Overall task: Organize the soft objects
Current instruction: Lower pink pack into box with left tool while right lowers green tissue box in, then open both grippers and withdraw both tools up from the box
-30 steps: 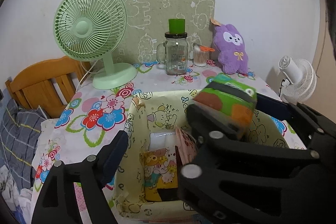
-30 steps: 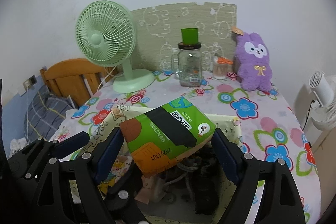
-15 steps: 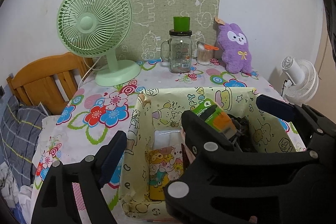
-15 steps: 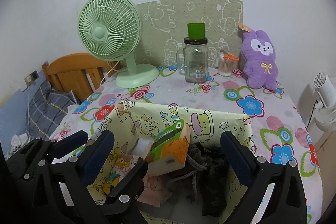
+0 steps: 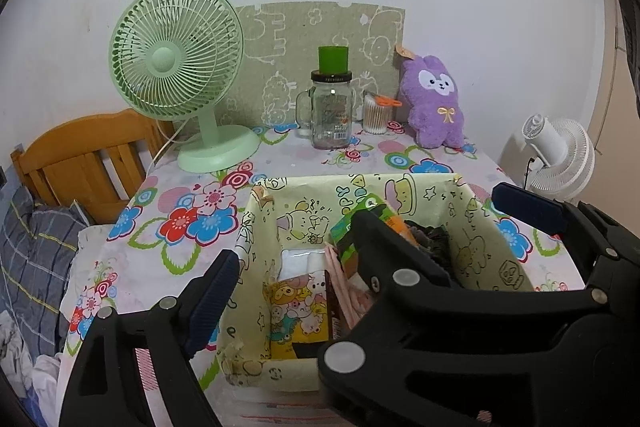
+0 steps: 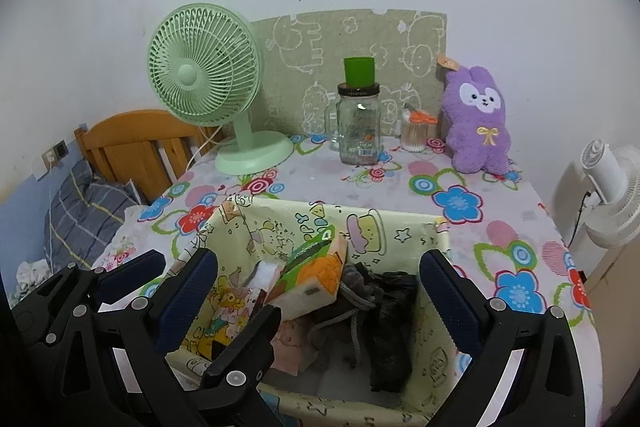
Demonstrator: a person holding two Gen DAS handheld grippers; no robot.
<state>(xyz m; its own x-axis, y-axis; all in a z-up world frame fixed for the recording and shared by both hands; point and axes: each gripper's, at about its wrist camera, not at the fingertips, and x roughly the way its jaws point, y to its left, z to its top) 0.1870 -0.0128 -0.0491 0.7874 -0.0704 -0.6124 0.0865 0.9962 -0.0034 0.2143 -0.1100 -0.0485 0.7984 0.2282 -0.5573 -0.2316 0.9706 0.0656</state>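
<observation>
Flowered tablecloth [image 6: 460,203]; cartoon-print box [image 6: 404,227] with tissue pack [image 6: 316,271], dark cloth [image 6: 392,311].

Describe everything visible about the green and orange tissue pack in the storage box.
The tissue pack is a soft, plastic-wrapped block, green on top with a black band, orange lower down, its white end facing the camera. It lies tilted inside the yellow cartoon-print box, propped on the other contents: a cartoon-print packet to its left, dark grey fabric with a cord to its right. Neither gripper touches it; the right gripper stands open around it.
</observation>
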